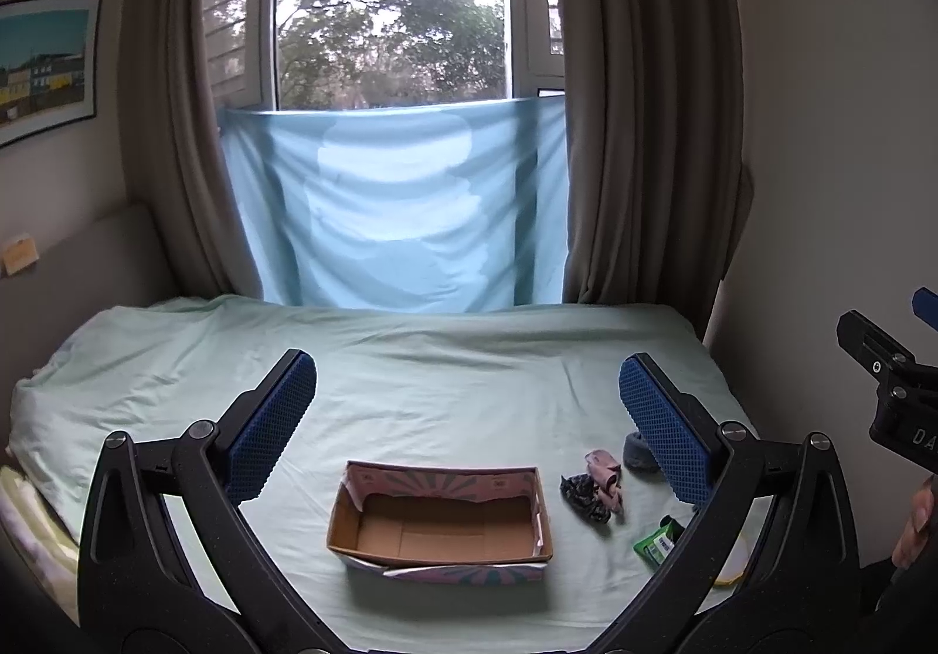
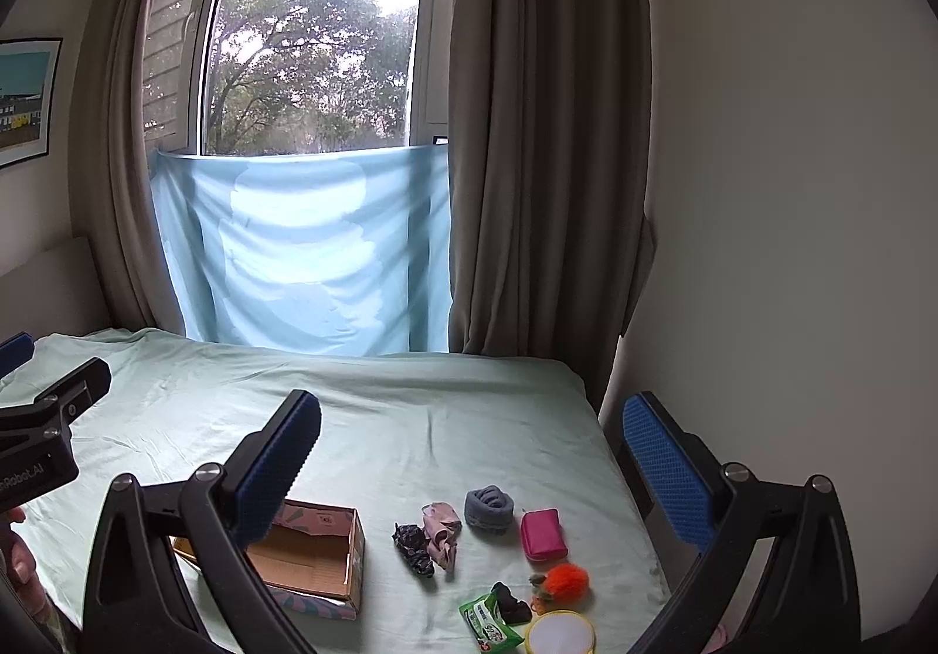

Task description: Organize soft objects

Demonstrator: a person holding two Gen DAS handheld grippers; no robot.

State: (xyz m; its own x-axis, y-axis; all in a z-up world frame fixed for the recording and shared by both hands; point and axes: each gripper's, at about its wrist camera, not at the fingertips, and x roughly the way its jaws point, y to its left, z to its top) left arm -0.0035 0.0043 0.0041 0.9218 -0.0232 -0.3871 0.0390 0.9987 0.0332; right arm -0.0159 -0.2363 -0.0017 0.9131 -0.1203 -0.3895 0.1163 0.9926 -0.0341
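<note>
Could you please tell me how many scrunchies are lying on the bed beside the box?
2, touching each other just right of the cardboard box: a dark patterned scrunchie and a pink scrunchie. The black item by the green packet may be another; unclear.

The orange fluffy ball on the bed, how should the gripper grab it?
Pinch the orange fluffy ball across its round middle, coming straight down from above. It lies on the sheet and looks squashy. The round mirror and pink pouch crowd it, so a sideways approach looks awkward.
</note>
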